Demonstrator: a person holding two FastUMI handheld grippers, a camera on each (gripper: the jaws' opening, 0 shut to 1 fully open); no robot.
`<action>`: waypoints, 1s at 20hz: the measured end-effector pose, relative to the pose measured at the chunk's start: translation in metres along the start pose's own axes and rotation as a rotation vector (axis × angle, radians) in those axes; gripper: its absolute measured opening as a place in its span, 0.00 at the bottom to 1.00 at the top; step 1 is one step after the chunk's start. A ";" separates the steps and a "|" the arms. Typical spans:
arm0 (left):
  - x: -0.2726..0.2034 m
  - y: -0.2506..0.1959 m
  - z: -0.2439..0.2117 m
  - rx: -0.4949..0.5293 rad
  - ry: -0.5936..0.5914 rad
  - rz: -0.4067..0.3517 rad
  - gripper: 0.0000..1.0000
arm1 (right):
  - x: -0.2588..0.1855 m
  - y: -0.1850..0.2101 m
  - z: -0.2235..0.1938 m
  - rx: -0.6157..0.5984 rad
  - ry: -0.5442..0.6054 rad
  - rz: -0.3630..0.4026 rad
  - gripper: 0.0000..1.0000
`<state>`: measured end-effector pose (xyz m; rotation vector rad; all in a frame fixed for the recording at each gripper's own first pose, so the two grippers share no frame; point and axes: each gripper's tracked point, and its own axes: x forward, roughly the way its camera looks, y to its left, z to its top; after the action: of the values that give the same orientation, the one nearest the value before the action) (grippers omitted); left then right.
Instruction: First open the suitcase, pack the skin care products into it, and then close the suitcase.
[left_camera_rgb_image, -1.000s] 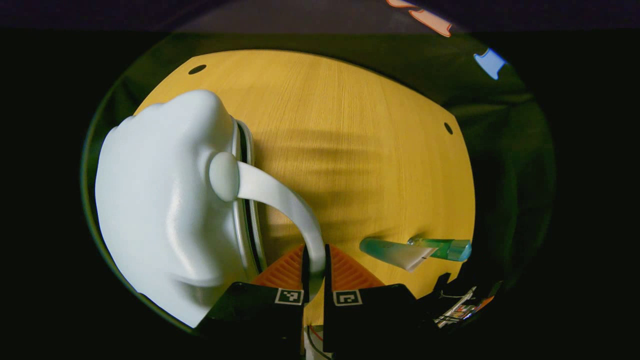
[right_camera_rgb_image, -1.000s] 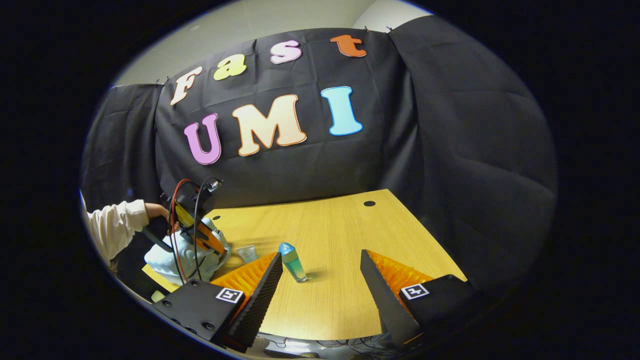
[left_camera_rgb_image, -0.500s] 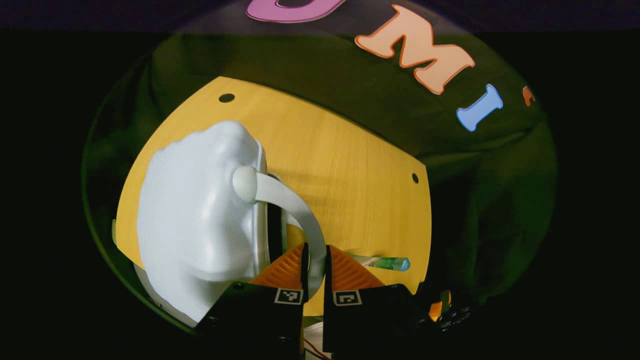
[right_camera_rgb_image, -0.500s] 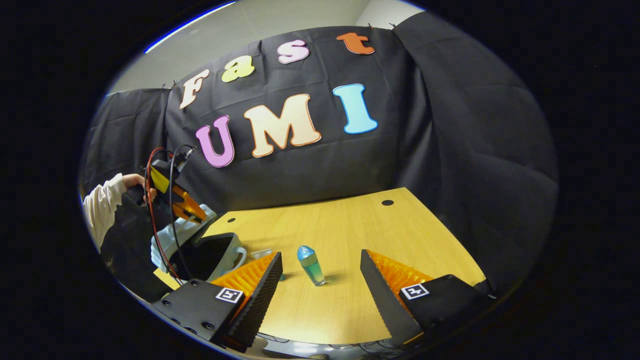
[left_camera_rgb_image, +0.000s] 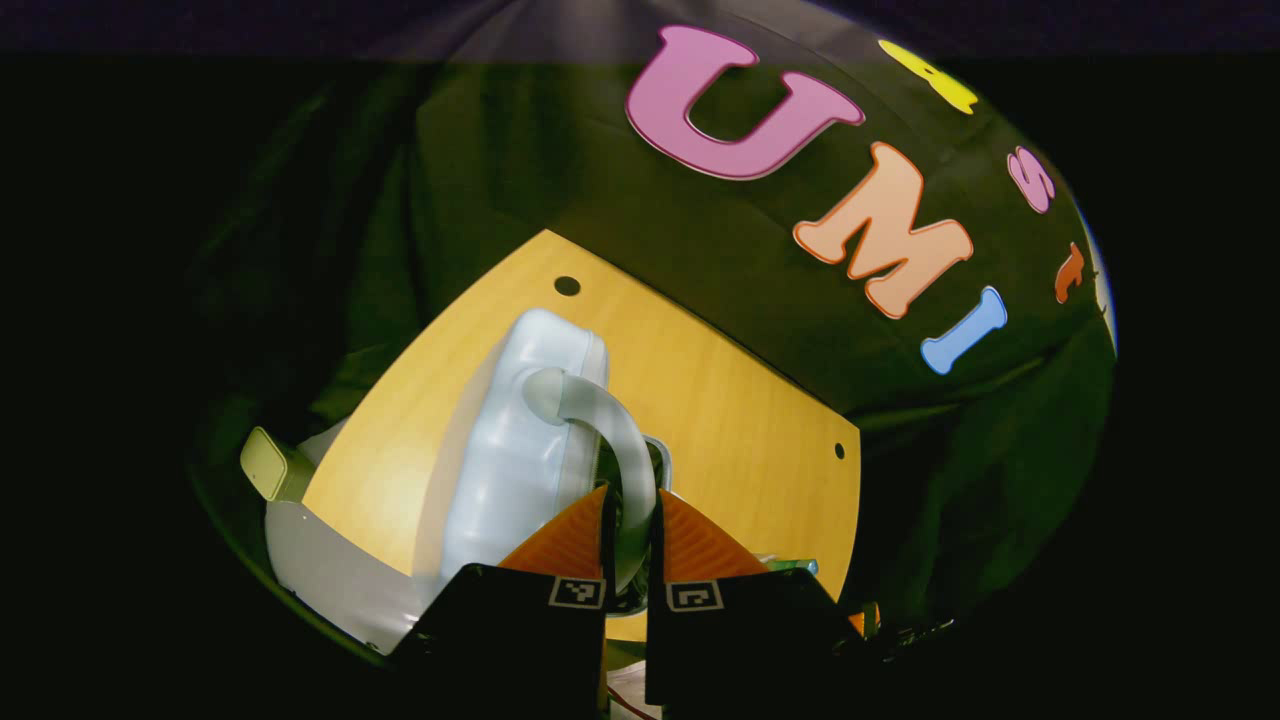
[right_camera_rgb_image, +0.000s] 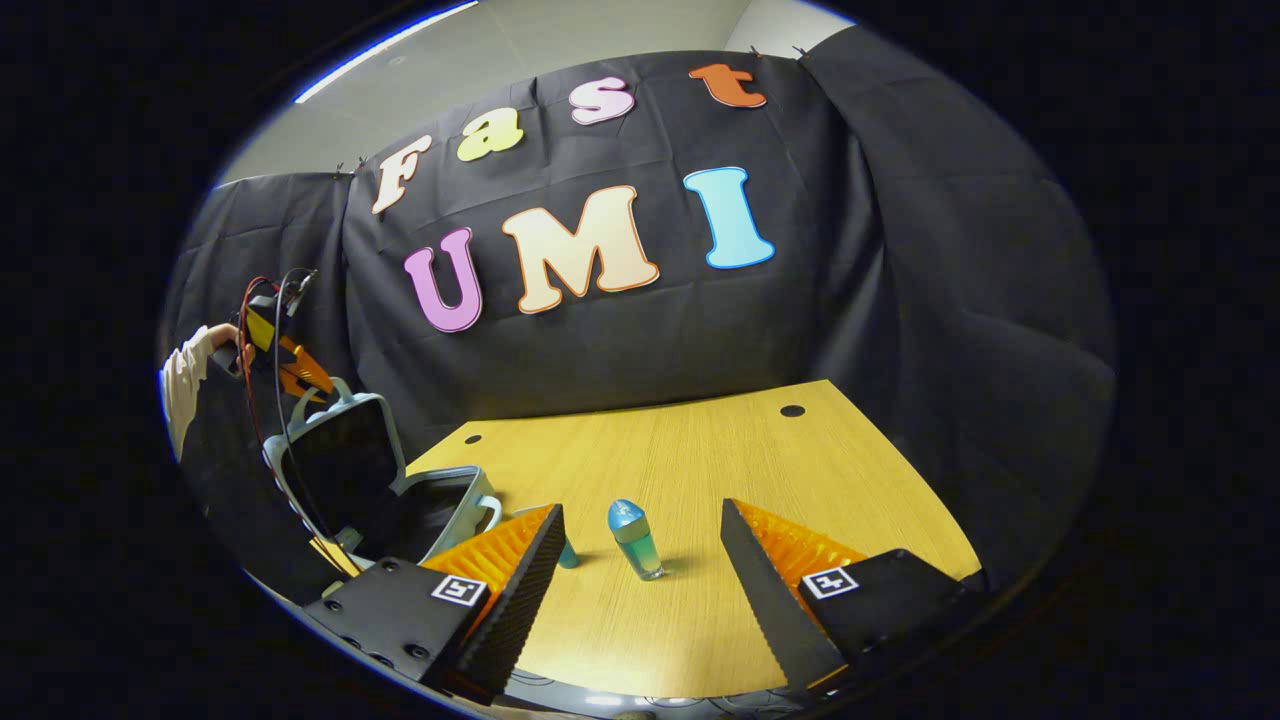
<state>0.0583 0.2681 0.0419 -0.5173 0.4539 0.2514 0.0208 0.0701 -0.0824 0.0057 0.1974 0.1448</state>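
A pale blue-white suitcase (right_camera_rgb_image: 335, 465) stands open at the table's left in the right gripper view, its lid upright over the base (right_camera_rgb_image: 450, 500). My left gripper (left_camera_rgb_image: 628, 530) is shut on the lid's curved handle (left_camera_rgb_image: 600, 420); the right gripper view has it above the lid (right_camera_rgb_image: 290, 370). A small blue-green bottle (right_camera_rgb_image: 637, 545) stands upright on the table. My right gripper (right_camera_rgb_image: 641, 508) is open and empty, with the bottle a little beyond its fingers. A tube's teal cap (right_camera_rgb_image: 567, 552) peeks out beside the left finger.
The wooden table (right_camera_rgb_image: 700, 450) has small round holes near its far corners (right_camera_rgb_image: 792, 411). Black cloth walls rise close behind it. A person's sleeve (right_camera_rgb_image: 185, 375) and cables hang by the left gripper. The table's near edge runs under the right gripper.
The left gripper has pulled the handle up and swung the lid from nearly flat to upright. The right gripper has hardly moved; the bottle stays put.
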 end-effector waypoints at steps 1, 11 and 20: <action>-0.007 0.018 0.007 -0.007 -0.020 0.019 0.08 | 0.001 0.003 0.001 0.004 -0.003 0.000 0.98; -0.043 0.151 0.033 -0.024 -0.139 0.139 0.11 | 0.009 0.038 -0.003 -0.005 -0.011 0.009 0.98; -0.021 0.286 0.004 -0.164 -0.083 0.348 0.07 | 0.005 0.035 0.008 -0.009 -0.025 -0.040 0.95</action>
<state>-0.0563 0.5085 -0.0649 -0.5846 0.4433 0.6464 0.0218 0.1055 -0.0749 -0.0051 0.1719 0.1056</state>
